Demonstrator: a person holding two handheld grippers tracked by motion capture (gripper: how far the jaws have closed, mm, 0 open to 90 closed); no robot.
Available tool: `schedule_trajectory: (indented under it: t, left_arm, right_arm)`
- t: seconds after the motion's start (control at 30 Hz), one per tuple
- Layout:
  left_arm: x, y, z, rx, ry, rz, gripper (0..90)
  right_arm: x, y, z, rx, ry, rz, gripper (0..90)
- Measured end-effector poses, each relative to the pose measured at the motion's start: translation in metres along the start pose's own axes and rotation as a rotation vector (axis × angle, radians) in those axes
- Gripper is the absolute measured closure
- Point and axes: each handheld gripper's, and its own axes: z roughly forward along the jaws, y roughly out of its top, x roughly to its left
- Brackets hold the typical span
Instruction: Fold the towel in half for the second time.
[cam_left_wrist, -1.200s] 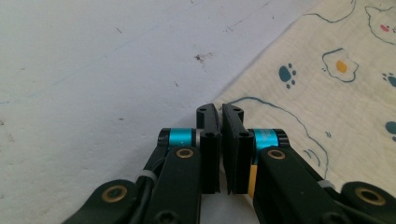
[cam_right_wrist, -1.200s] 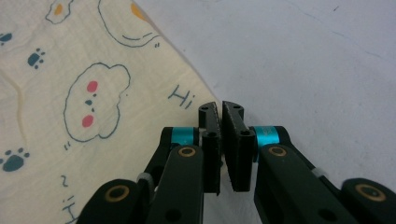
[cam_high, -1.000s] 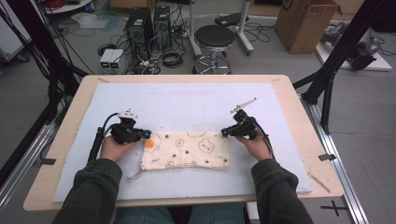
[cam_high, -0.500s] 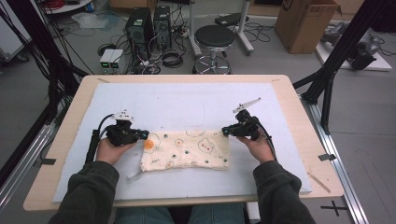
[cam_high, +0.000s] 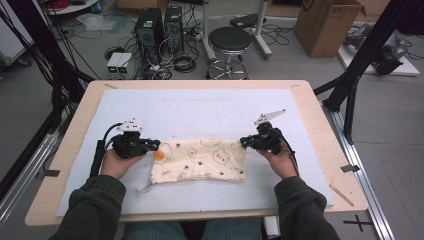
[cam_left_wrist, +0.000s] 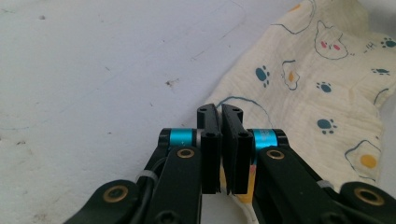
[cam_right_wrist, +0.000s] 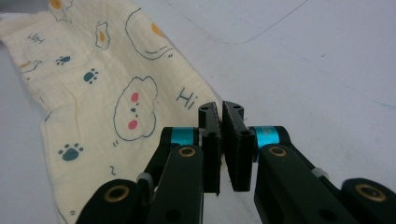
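Cream printed cloth (cam_high: 200, 160) lying folded into a long strip across the near middle of the bench (cam_high: 75, 115), on the white mat (cam_high: 200, 110), printed with paw marks, bear faces and fried eggs. Left tool (cam_high: 156, 145) pinching the cloth's left far corner, jaws closed tight on the fabric, seen in the left gripper view (cam_left_wrist: 220, 112) with cream cloth wedged in the narrow slot between the pads and an orange patch of the print peeking out below them. Right tool (cam_high: 243, 142) gripping the opposite far corner, jaws likewise closed, seen in the right gripper view (cam_right_wrist: 220, 109) at the cloth's edge just beside the printed "Hi". Both hands resting at the two ends of the strip, well apart, with the cloth stretching between them and sagging slightly toward the near edge. A thin white tag or loop (cam_high: 145, 188) trailing from the cloth's near left corner onto the mat. Grey three-cornered plates sitting atop both tools, cables trailing back along the forearms.
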Motion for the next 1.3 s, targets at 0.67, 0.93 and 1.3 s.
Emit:
schedule_trajectory:
  t: [0.67, 0.93, 1.3]
  left_arm:
    - [-0.011, -0.01, -0.013, -0.036, -0.028, 0.026, 85.6]
    - [-0.021, -0.013, -0.017, -0.039, -0.048, 0.05, 85.5]
    - [-0.027, -0.022, -0.021, -0.027, -0.059, 0.066, 85.4]
  right_arm:
    - [0.014, -0.001, -0.012, -0.027, 0.024, -0.089, 85.8]
    - [0.028, 0.0, -0.011, -0.013, 0.055, -0.136, 85.6]
    - [0.03, -0.013, -0.013, 0.006, 0.061, -0.134, 85.5]
